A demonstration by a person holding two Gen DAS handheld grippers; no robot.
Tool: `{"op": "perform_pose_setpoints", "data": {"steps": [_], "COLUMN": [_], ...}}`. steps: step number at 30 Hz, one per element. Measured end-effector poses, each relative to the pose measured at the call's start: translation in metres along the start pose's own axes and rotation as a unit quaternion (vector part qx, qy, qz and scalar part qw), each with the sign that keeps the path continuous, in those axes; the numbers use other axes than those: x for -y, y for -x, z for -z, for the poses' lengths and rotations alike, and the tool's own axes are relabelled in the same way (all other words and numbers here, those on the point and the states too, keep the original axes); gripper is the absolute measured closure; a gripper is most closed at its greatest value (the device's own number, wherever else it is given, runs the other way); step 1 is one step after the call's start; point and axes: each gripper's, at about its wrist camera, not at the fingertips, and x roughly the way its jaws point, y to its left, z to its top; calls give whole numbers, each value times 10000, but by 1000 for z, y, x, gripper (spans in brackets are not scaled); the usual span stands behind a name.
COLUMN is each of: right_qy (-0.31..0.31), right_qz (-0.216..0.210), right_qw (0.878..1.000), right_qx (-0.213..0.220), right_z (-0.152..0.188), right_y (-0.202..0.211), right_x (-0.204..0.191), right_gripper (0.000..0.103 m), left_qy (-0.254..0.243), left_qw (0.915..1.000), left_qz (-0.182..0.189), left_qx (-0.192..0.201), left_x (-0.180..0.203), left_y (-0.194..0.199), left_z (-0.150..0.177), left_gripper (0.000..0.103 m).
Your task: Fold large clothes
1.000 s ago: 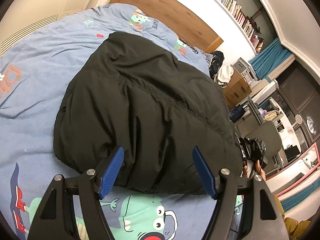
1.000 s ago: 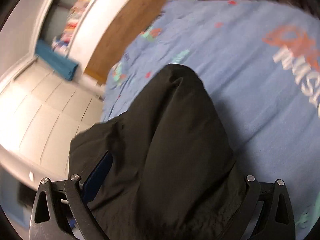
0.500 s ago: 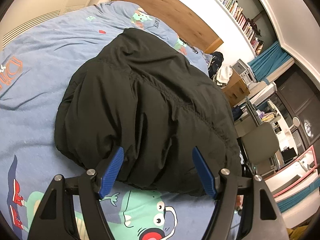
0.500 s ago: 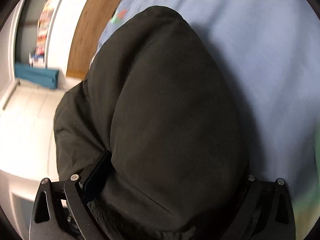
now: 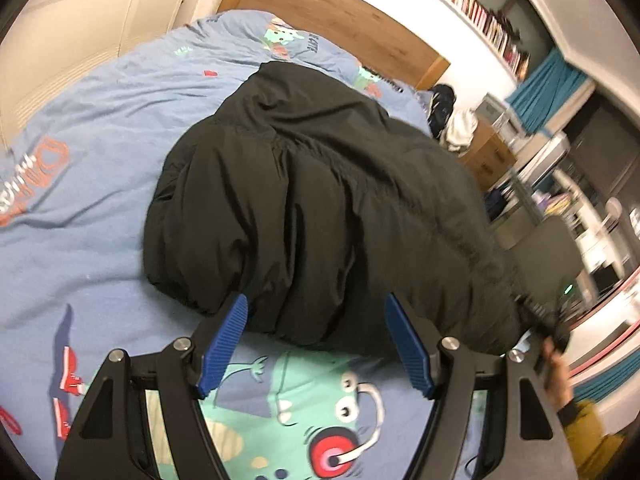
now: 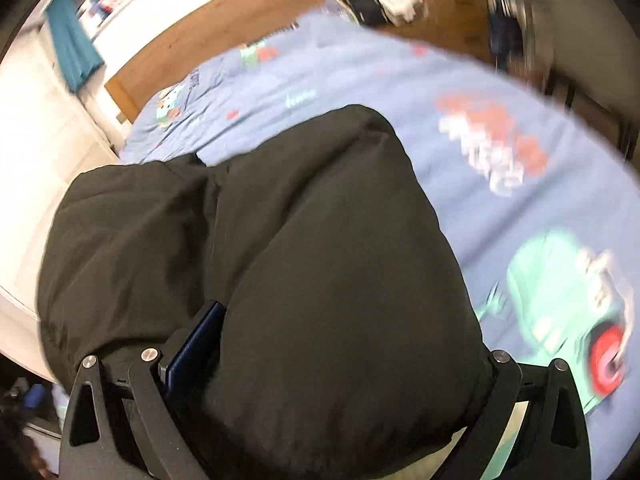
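Up front, the left wrist view shows the left gripper (image 5: 316, 344) spread wide, holding nothing, hovering before a puffy black padded jacket (image 5: 320, 208) heaped on the blue cartoon-print duvet (image 5: 80, 168). Seen from the right wrist, the right gripper (image 6: 340, 364) has jacket bulk (image 6: 312, 272) stuffed between its spread fingers; whether it grips I cannot tell.

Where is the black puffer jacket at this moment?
The black puffer jacket lies bunched on the blue cartoon duvet, just ahead of the open left hand-held gripper.

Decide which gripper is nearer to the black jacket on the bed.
Right. The right gripper has the black jacket bulging between its fingers, in contact. The left gripper hovers open just short of the jacket's near edge.
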Motion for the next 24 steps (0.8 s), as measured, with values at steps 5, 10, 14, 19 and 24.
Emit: {"op": "perform_pose_setpoints", "data": {"steps": [5, 10, 14, 19, 24], "right_qy": [695, 966, 1229, 1525, 1761], "right_qz": [-111, -57, 187, 318, 186], "right_qw": [9975, 9943, 9898, 9832, 9796], "right_qx": [75, 449, 693, 955, 947], "right_z": [3, 40, 47, 51, 54], "right_y": [3, 24, 29, 37, 36], "right_x": [-32, -43, -55, -63, -59], "right_gripper": [4, 4, 4, 4, 4], "left_qy": [-422, -746, -926, -1019, -1222], "left_qw": [9970, 9889, 9818, 9829, 9804], "left_qz": [-639, -1220, -1528, -1370, -1348], "left_qx": [66, 407, 639, 692, 754], "left_x": [24, 46, 61, 83, 117], "left_y": [-11, -22, -27, -31, -43], "left_z": [23, 36, 36, 32, 32], "left_gripper": [33, 31, 27, 27, 27]}}
